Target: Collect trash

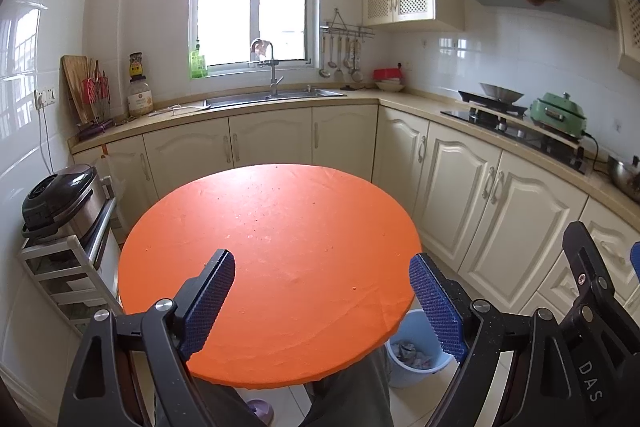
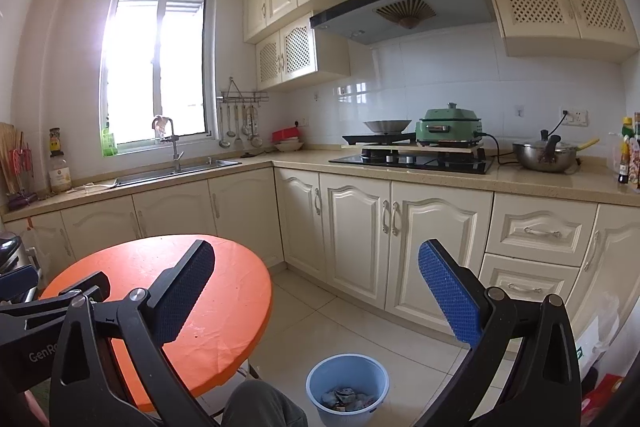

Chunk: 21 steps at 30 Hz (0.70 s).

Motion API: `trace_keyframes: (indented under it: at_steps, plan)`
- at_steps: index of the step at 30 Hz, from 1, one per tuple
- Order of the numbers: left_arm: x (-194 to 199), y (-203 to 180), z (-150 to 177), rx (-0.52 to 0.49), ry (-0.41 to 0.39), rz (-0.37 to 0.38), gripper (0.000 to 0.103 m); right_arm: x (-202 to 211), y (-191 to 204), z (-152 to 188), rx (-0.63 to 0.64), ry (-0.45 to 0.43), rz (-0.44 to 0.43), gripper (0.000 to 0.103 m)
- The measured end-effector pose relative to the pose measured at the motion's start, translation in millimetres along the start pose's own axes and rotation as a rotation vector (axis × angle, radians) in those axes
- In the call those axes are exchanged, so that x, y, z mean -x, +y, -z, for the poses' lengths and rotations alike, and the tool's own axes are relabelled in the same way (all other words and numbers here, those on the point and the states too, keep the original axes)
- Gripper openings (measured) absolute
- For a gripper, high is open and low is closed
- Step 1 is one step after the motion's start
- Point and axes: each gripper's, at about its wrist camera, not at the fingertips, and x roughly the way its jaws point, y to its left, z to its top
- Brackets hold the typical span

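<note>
While both are hovering released and empty, the left hand-held gripper [image 1: 322, 279] is facing a bare orange worktop [image 1: 280, 227]. The right hand-held gripper [image 2: 316, 275] is waiting above the blue bin [image 2: 347, 383] holding crumpled trash [image 2: 348, 398]; checking for stray scraps seems wise.

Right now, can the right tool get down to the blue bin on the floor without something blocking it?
Probably yes. The right tool is open and holds nothing, and the blue bin stands on bare floor just below it. The orange table is off to the side, not over the bin.
</note>
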Motion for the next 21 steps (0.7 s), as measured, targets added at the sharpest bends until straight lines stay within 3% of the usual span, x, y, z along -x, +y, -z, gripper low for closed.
trace_keyframes:
  at_steps: [21]
  plan:
    - [-4,4,6,0.028,-0.004,-0.042,0.086,1,15,0,0.008,0.022,-0.070,0.103]
